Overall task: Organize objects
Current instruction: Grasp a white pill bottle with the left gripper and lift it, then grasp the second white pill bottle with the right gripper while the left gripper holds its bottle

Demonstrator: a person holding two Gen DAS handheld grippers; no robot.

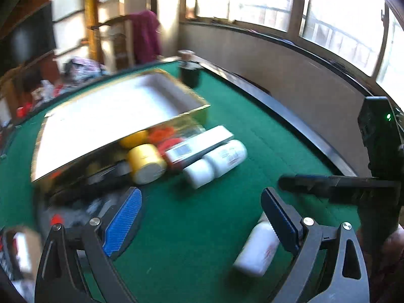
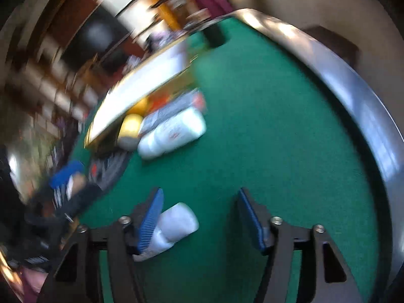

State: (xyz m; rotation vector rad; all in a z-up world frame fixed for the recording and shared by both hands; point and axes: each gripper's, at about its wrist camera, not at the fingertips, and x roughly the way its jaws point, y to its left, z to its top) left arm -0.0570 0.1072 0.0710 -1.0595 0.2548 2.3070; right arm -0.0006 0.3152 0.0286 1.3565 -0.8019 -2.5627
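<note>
Clearly the lone white bottle point(image 2: 176, 224) lies on the green felt point(image 2: 265, 126) between the right gripper point(image 2: 199, 217)'s spread jaws, against the left pad, long axis slanted. The left gripper point(image 1: 202, 214) gapes empty, farther off.

Open green felt point(image 1: 252, 136) right of gold box point(image 1: 121, 116), clear up to table rail point(image 1: 290, 116); blocked along box's near edge by yellow jar point(image 1: 145, 162), white bottles point(image 1: 217, 161), flat carton point(image 1: 202, 142); lone white bottle point(image 2: 174, 227) lying in near lane; dark jar point(image 1: 189, 72) at far corner.
</note>
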